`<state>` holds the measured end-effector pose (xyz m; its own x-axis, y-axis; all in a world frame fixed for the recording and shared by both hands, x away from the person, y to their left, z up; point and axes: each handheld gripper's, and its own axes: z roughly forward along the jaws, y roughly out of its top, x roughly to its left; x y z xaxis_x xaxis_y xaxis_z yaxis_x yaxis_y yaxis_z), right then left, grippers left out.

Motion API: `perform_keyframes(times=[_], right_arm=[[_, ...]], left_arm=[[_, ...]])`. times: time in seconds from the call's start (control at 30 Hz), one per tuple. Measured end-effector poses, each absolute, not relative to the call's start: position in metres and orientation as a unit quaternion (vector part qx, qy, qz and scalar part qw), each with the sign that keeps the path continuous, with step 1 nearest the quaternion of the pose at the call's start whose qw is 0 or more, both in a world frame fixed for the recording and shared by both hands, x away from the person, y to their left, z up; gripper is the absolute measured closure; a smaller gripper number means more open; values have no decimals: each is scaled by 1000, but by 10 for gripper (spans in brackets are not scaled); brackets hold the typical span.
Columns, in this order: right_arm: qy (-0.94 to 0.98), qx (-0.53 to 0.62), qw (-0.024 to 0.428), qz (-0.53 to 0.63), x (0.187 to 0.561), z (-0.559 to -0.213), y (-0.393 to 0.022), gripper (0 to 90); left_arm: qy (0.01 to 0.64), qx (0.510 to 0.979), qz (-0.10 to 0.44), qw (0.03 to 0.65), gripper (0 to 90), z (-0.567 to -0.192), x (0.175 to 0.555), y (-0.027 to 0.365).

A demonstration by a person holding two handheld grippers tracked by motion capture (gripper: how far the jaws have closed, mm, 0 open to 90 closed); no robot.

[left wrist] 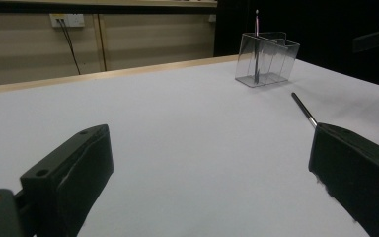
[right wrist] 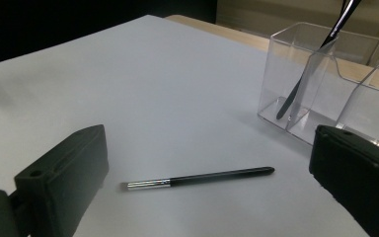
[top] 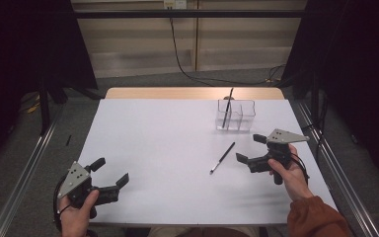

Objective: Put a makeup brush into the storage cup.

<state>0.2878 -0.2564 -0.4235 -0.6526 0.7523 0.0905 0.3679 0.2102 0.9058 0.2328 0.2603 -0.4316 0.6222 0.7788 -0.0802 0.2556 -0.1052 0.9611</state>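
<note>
A thin black brush with a silver ferrule [top: 222,158] [right wrist: 197,178] [left wrist: 303,109] lies flat on the white table [top: 168,148]. A clear plastic organizer [top: 235,115] [right wrist: 325,84] [left wrist: 266,59] stands at the back right, with another black brush [top: 228,106] [right wrist: 308,74] leaning in its left compartment. My right gripper [top: 250,148] [right wrist: 207,197] hovers open just right of the loose brush, jaws empty. At the front left corner my left gripper [top: 110,171] [left wrist: 207,187] is open and empty, far from the brush.
The white table top has a wooden strip [top: 192,93] along its far edge. Metal rails [top: 24,173] run down both sides of the table. A cable [top: 182,64] hangs down the back wall to the floor.
</note>
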Motion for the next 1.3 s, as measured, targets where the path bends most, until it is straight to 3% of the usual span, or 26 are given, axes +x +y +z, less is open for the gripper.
perform_keyframes(times=[0.17,0.5,1.3], right_arm=[[781,369,165,476,305,-428,-252,10],[813,349,170,435,331,-418,-235,17],[917,273,61,284,363,-423,-205,45]], left_arm=[[366,705,234,560,33,-431,233,260],[362,710,230,558,33,-432,235,258],[360,714,224,556,34,-433,235,258]])
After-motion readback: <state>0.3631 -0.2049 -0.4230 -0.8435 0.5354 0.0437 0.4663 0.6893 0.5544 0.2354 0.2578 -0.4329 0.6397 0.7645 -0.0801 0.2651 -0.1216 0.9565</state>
